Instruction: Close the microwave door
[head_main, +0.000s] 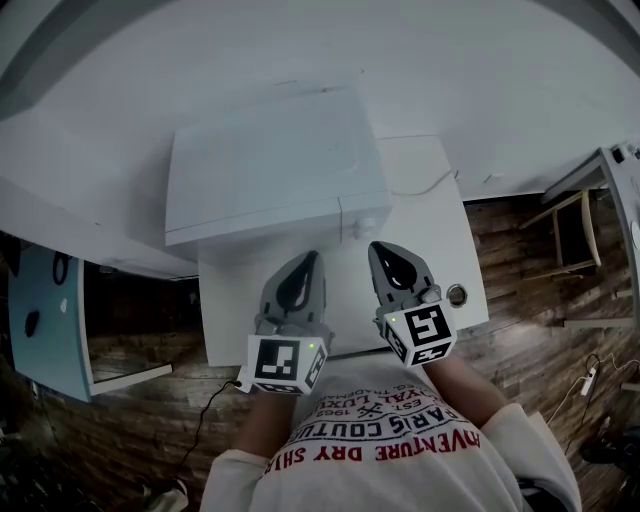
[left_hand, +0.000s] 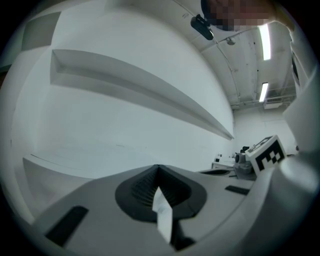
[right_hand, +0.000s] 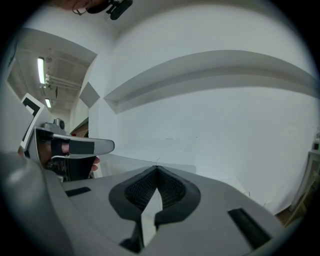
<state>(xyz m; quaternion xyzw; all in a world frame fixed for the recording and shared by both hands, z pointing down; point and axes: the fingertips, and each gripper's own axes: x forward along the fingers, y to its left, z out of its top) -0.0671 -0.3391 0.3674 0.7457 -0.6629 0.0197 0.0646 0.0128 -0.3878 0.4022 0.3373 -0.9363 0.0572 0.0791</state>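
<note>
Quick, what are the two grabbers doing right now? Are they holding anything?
Left gripper: closed, jaws together, holding nothing.
Right gripper: closed, jaws together, holding nothing.

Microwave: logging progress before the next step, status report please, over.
Left gripper shut, empty. Right gripper shut, empty. Microwave door looks flush, closed, from above. Nothing between grippers and door.

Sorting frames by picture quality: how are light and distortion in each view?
Head view: dim, even light, fisheye curving the table, microwave sharp. Left gripper view: dark round vignette, ceiling lights glaring at upper right. Right gripper view: same vignette, wall shelf bowed into an arc, soft shadow beneath it.
</note>
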